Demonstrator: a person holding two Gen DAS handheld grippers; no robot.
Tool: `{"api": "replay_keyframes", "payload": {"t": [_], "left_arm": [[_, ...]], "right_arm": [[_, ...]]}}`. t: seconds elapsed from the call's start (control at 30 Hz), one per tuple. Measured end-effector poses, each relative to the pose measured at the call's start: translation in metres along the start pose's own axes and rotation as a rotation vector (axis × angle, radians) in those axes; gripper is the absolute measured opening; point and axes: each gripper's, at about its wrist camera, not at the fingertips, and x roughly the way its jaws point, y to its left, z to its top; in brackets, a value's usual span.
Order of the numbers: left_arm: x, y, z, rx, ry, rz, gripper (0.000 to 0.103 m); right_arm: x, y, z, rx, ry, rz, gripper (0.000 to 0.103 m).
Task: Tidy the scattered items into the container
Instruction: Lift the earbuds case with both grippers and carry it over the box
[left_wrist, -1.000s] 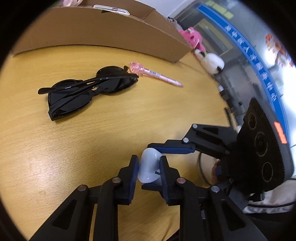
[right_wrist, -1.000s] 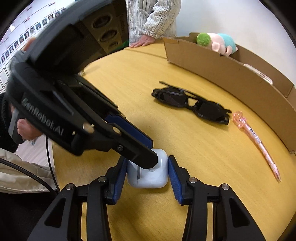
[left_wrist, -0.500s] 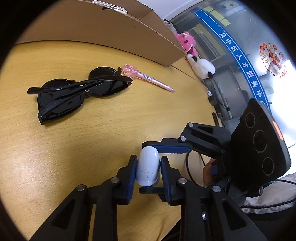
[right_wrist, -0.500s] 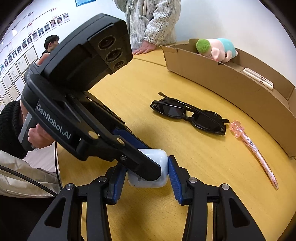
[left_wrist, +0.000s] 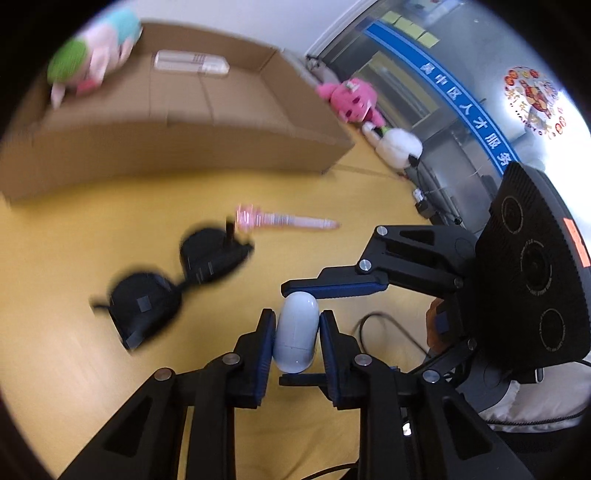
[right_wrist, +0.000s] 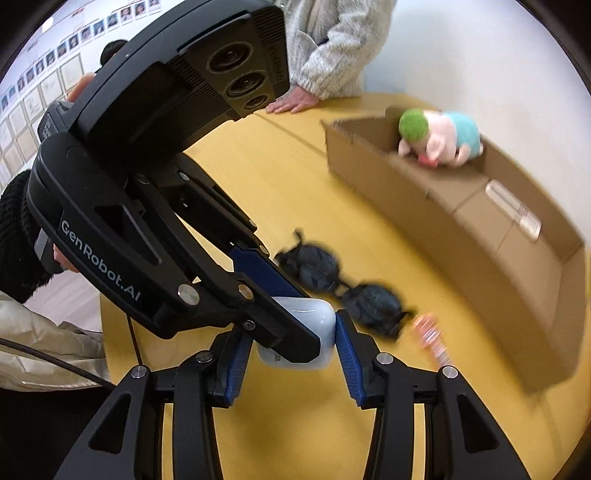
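A white earbud case (left_wrist: 296, 335) is clamped between the blue pads of the left gripper (left_wrist: 296, 332), whose jaws have just been closing onto its narrow faces. The same case (right_wrist: 312, 325) is also pinched across its wide faces by the right gripper (right_wrist: 291, 347), jaws part open around it. The case is held clear above the yellow table (left_wrist: 74, 369). Black sunglasses (left_wrist: 173, 280) and a pink pen (left_wrist: 284, 220) are seen lying on the table, near the cardboard box (right_wrist: 517, 280). A plush toy (right_wrist: 439, 138) and a white remote (left_wrist: 190, 62) are noted inside the box.
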Motion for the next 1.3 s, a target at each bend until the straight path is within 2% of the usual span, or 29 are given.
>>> {"api": "replay_keyframes", "payload": {"t": [0.33,0.47,0.6,0.77,0.93,1.13,1.3], "left_arm": [[-0.067,0.011,0.098,0.096,-0.13,0.013,0.02],[-0.079,0.03,0.134,0.089,-0.151,0.026,0.02],[-0.078,0.06,0.164,0.046,-0.153,0.026,0.02],[-0.062,0.106,0.178,-0.02,-0.119,0.038,0.02],[-0.041,0.148,0.177,-0.093,-0.075,0.037,0.02],[-0.019,0.177,0.175,-0.148,-0.034,0.042,0.02],[-0.004,0.186,0.174,-0.172,0.01,0.079,0.02]], "right_arm": [[-0.031,-0.063,0.104,-0.188,-0.027,-0.014,0.048],[-0.023,-0.091,0.143,-0.252,-0.007,-0.014,0.048],[-0.003,-0.12,0.169,-0.264,0.013,0.016,0.048],[0.035,-0.148,0.18,-0.248,0.033,0.081,0.047],[0.084,-0.165,0.179,-0.221,0.069,0.145,0.047],[0.126,-0.176,0.174,-0.194,0.11,0.195,0.047],[0.146,-0.18,0.166,-0.178,0.137,0.225,0.047]]}}
